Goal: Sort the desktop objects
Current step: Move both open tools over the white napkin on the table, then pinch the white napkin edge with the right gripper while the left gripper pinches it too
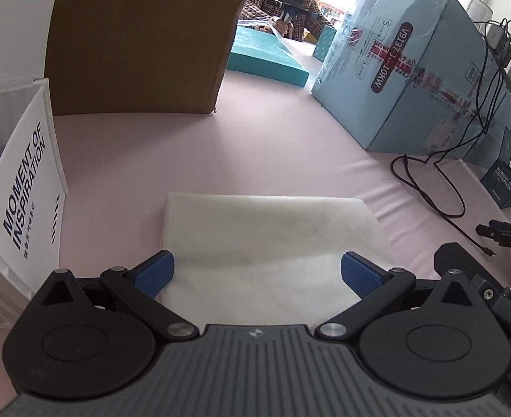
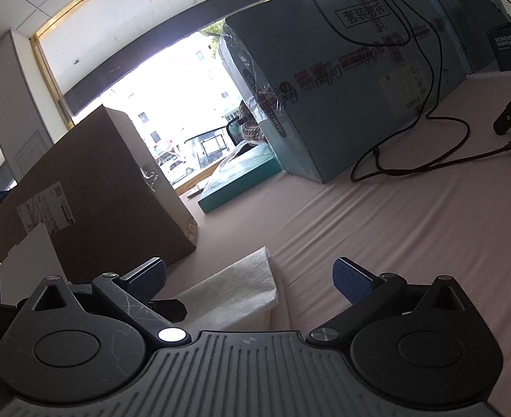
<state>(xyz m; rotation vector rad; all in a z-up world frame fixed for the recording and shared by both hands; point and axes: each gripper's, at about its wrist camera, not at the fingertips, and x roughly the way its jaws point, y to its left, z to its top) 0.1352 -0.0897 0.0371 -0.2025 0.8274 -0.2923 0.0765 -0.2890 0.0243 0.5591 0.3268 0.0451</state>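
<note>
Left gripper (image 1: 257, 271): held low and level over the pink table (image 1: 255, 146), blue fingers (image 1: 154, 272) spread wide apart, holding nothing.
Foam sheet (image 1: 269, 239): flat on the table, straight ahead at 12 o'clock, its near edge between the left fingers (contact unclear).
Right gripper (image 2: 249, 278): tilted, fingers apart and empty, foam sheet (image 2: 234, 292) at 11 o'clock.
Cardboard box (image 1: 140, 34): upright at 11 o'clock beyond the foam.
Blue carton (image 1: 412, 69): 1 o'clock, a black cable (image 1: 429, 187) beside it.

A storeroom-like office workspace: a pink-covered table (image 1: 255, 146) crowded with taped blue shipping cartons (image 1: 412, 80), a brown cardboard box (image 1: 140, 38), and charging cables (image 1: 439, 187).
</note>
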